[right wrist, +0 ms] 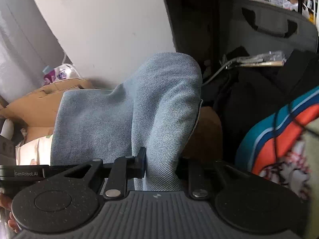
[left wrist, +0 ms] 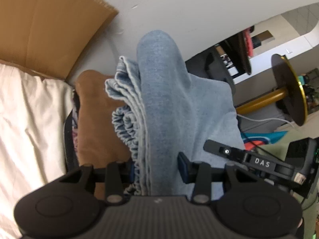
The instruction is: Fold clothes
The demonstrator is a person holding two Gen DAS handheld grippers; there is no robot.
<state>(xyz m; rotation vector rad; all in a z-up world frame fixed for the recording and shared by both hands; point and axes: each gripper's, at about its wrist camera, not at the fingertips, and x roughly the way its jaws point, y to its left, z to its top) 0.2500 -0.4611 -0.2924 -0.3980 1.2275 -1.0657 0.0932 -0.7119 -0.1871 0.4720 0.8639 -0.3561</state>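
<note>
A light blue denim garment [left wrist: 165, 91] with an elastic ruffled waistband fills the middle of the left wrist view, folded into several layers. My left gripper [left wrist: 157, 168] is shut on the bunched layers, cloth filling the gap between its fingers. In the right wrist view the same denim garment [right wrist: 151, 103] rises in a hump, and my right gripper [right wrist: 161, 164] is shut on a thick fold of it; the right finger is hidden behind the cloth. The other gripper's black body [left wrist: 259, 163] shows at the right of the left wrist view.
A brown cloth [left wrist: 93, 115] lies under the denim, with a cream sheet [left wrist: 30, 109] and a cardboard flap [left wrist: 49, 20] at left. A white table [left wrist: 199, 12] is behind. A gold-legged stool [left wrist: 287, 91], a dark bag [right wrist: 249, 99] and a teal and orange cloth [right wrist: 279, 131] sit at right.
</note>
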